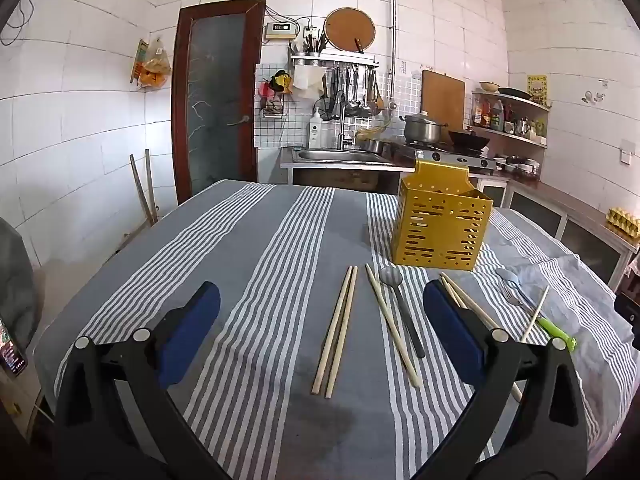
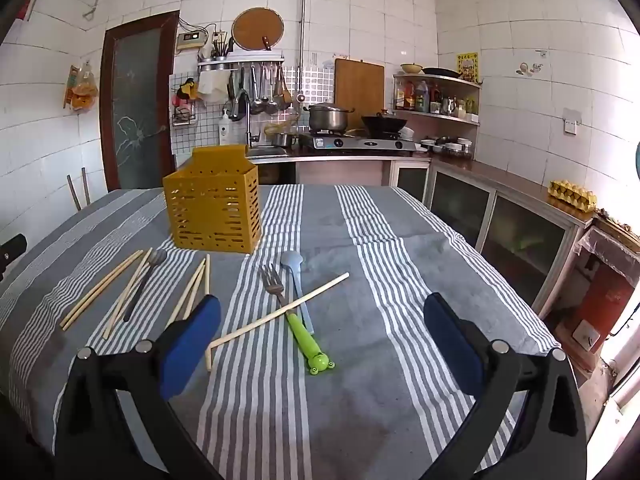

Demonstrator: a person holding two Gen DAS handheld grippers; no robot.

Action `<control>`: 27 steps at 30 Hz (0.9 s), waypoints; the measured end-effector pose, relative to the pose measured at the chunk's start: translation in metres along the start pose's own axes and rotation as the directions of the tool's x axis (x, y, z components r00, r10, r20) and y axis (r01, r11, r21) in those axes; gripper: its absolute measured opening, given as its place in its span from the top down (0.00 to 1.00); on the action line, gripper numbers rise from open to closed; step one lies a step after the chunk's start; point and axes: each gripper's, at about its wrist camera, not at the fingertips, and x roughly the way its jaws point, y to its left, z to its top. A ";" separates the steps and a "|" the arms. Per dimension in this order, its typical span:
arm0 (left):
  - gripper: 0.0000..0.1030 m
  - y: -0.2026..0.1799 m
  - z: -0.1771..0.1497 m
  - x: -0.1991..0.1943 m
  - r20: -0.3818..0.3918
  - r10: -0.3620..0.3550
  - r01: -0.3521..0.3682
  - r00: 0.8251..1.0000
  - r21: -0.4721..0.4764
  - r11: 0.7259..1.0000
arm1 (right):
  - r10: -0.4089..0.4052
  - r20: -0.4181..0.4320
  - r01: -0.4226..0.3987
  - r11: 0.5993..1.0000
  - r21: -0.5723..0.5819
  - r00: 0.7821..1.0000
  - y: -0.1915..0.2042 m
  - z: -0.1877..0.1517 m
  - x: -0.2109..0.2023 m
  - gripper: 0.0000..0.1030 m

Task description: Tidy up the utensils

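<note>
Your left claw (image 1: 320, 328) hangs above the near edge of the worktop (image 1: 264, 240) with its jaws spread as wide as they go and nothing gripped. Between its blue pads (image 1: 188, 332) you see 2 pairs of chopsticks lying on the striped cloth: 1 straight pair (image 1: 336, 330) toward the middle, and a second pair (image 1: 390, 326) just to its right, with a dark-handled metal spoon (image 1: 400, 300) lying beside that second pair, close enough that you cannot tell whether they touch. A third pair of chopsticks (image 1: 468, 298) runs partly behind the right pad.

The yellow slotted utensil holder (image 1: 442, 224) stands upright farther back on the worktop, beyond the chopsticks and toward the right edge in that view. It looks empty from here, though its inside is mostly hidden.

Your right claw (image 2: 322, 328) is likewise fully open and holds nothing. In front of it lie a fork with a green frog handle (image 2: 298, 320), a pale blue spoon (image 2: 294, 268) just beside it, and 1 single chopstick (image 2: 280, 312) laid diagonally across both. The holder (image 2: 214, 204) stands back toward the left edge in this view.
</note>
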 end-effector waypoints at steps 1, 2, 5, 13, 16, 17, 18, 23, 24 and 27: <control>0.05 0.001 -0.001 0.000 -0.005 0.005 -0.005 1.000 -0.005 1.000 | -0.008 -0.005 0.008 1.000 -0.006 1.000 0.001 0.000 0.001 0.04; 0.05 0.002 -0.002 0.001 -0.014 0.014 -0.014 1.000 -0.011 1.000 | -0.011 -0.006 0.011 1.000 -0.007 1.000 0.001 0.000 0.001 0.04; 0.05 0.002 -0.006 0.002 -0.039 0.042 -0.043 0.998 -0.027 0.999 | -0.001 -0.006 0.001 1.000 -0.013 1.000 0.001 -0.001 0.002 0.04; 0.05 0.000 -0.010 0.010 -0.060 0.007 -0.008 0.998 -0.013 1.000 | -0.004 0.004 0.004 1.000 -0.024 1.000 0.003 -0.002 -0.002 0.04; 0.05 -0.002 -0.008 0.005 -0.045 0.007 -0.007 0.999 -0.004 1.000 | -0.004 0.010 0.005 1.000 -0.021 1.000 0.002 -0.002 -0.006 0.04; 0.05 -0.002 -0.008 0.003 -0.040 0.008 -0.008 0.999 -0.002 1.000 | -0.005 0.013 0.005 1.000 -0.019 1.000 0.002 -0.002 -0.007 0.04; 0.05 -0.002 -0.007 0.002 -0.037 0.007 -0.007 0.999 -0.001 1.000 | -0.005 0.015 0.005 1.000 -0.017 1.000 0.002 -0.002 -0.009 0.04; 0.05 0.000 -0.008 -0.007 -0.023 0.007 -0.007 1.000 -0.003 1.000 | -0.001 0.020 0.001 1.000 -0.009 1.000 -0.001 -0.004 -0.017 0.04; 0.05 -0.001 -0.008 -0.008 -0.021 0.008 -0.008 1.000 -0.002 1.000 | -0.002 0.019 0.002 1.000 -0.009 1.000 -0.002 -0.005 -0.018 0.04; 0.05 0.002 -0.009 -0.016 -0.011 0.006 -0.006 1.000 -0.002 1.000 | -0.006 0.031 0.006 1.000 -0.001 1.000 -0.004 -0.006 -0.023 0.04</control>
